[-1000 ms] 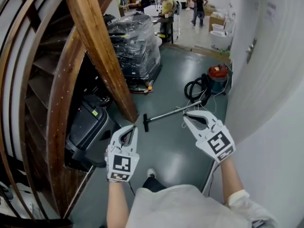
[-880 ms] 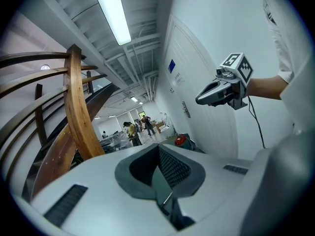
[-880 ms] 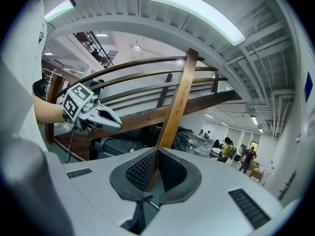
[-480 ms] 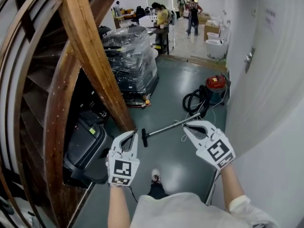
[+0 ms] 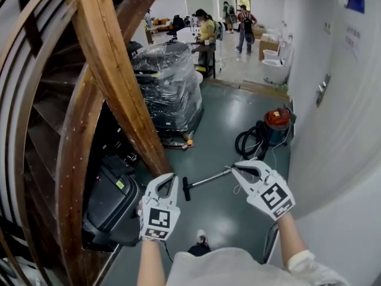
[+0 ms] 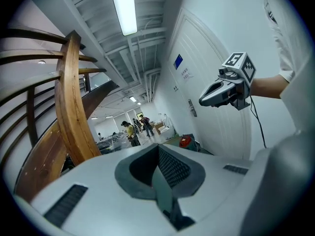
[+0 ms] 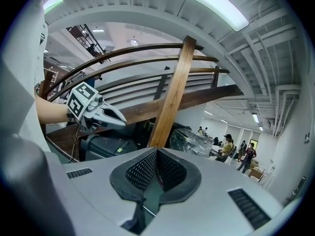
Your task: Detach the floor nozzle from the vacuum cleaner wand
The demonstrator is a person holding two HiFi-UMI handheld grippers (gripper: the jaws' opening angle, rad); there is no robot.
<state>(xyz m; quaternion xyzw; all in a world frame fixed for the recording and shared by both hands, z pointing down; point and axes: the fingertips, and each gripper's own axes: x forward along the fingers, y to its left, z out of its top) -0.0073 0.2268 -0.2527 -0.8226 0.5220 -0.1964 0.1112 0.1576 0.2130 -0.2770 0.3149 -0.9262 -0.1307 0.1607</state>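
Note:
The vacuum wand (image 5: 209, 178) is a silver tube lying on the grey floor, with the black floor nozzle (image 5: 186, 189) at its near left end. Its far end leads to a coiled black hose (image 5: 249, 140) and the red canister (image 5: 277, 120). My left gripper (image 5: 170, 178) is held in the air just left of the nozzle, shut and empty. At the wand's right end hovers my right gripper (image 5: 234, 168), also shut with nothing in it. Each gripper view shows its own jaws closed, left gripper (image 6: 158, 150) and right gripper (image 7: 157, 154), pointing nearly level over the floor.
A curved wooden staircase (image 5: 113, 82) fills the left, with a black case (image 5: 110, 204) under it. A plastic-wrapped pallet (image 5: 169, 88) stands behind. A white wall and door (image 5: 333, 118) close the right side. People (image 5: 205, 25) stand far back. My shoe (image 5: 203, 238) is below.
Both grippers have come forward along the corridor with the person. The wand and nozzle now lie nearer and lower in the head view. Both grippers stay shut.

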